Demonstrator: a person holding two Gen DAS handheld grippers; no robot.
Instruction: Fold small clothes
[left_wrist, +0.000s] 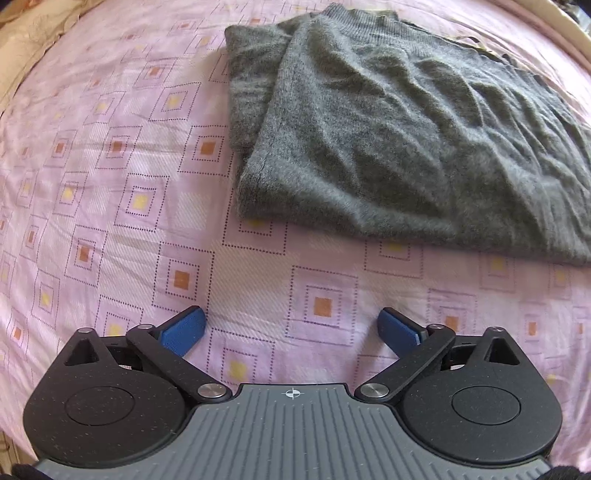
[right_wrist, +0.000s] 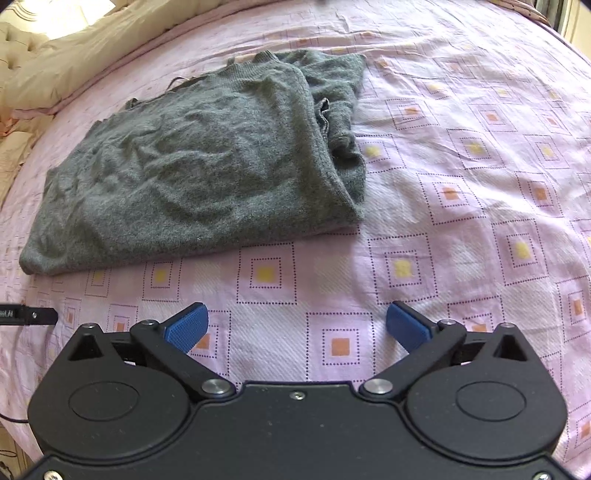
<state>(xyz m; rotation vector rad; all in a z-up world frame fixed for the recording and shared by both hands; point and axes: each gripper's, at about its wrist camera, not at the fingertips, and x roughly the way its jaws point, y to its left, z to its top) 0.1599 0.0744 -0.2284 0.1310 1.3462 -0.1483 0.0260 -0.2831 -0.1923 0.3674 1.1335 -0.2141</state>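
A grey knitted sweater (left_wrist: 388, 133) lies folded over on the pink patterned bedsheet (left_wrist: 110, 184). In the left wrist view it fills the upper right, with a sleeve layer showing along its left edge. My left gripper (left_wrist: 291, 328) hovers open over bare sheet, short of the sweater's near edge, blue pads wide apart and nothing between them. In the right wrist view the same sweater (right_wrist: 199, 162) lies upper left, bunched layers at its right side. My right gripper (right_wrist: 297, 325) is open above the bedsheet (right_wrist: 461, 184), below and right of the sweater's near edge.
A beige quilted headboard and bedding (right_wrist: 55, 48) run along the far left of the bed. A black device tip with a cable (right_wrist: 29, 315) pokes in at the left edge of the right wrist view. Bare sheet spreads right of the sweater.
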